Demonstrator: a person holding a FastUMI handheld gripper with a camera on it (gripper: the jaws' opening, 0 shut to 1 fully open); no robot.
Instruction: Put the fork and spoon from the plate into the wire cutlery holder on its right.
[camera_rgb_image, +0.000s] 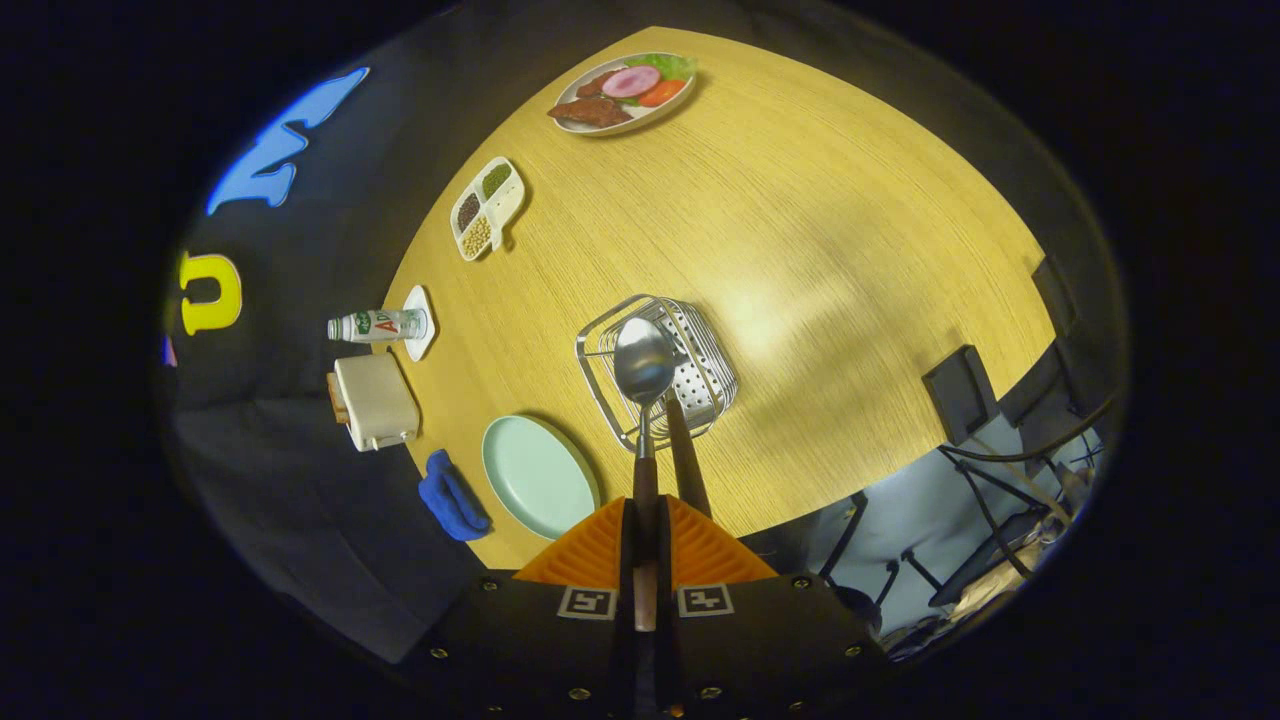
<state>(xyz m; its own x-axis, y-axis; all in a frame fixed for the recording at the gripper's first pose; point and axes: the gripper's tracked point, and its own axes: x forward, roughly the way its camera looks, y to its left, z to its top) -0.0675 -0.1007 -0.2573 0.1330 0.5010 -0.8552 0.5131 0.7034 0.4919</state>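
Claw pose: the claw (645, 530) looks steeply down on the bench (820, 250) from above, its 2 fingers (600, 550) pointing ahead toward the wire cutlery holder (655, 370).
Claw state: both fingers are pressed together on the handle of the spoon (644, 372), which runs up the narrow gap between them.
Spoon: held lengthwise, handle pinched in the claw, bowl out ahead of the fingertips and over the holder's open top; whether the bowl touches the wire cannot be told.
Fork: a dark handle (688, 455) leans out of the holder just beside the spoon's handle, toward the claw; its head is hidden inside the holder.
Wire cutlery holder: just ahead of the fingertips, standing on the bench, with a perforated metal liner inside.
Plate: a pale green plate (540, 478) lies beside the holder, near the fingertips on their left, nothing on it.
Beyond the plate's edge: a blue cloth (450, 497), a cream toaster (377, 400) and a small bottle (380, 325) lying against a white coaster (421, 322).
Further ahead: a divided dish (487, 207) of 3 kinds of beans, and well beyond the holder a plate of food (625, 92).
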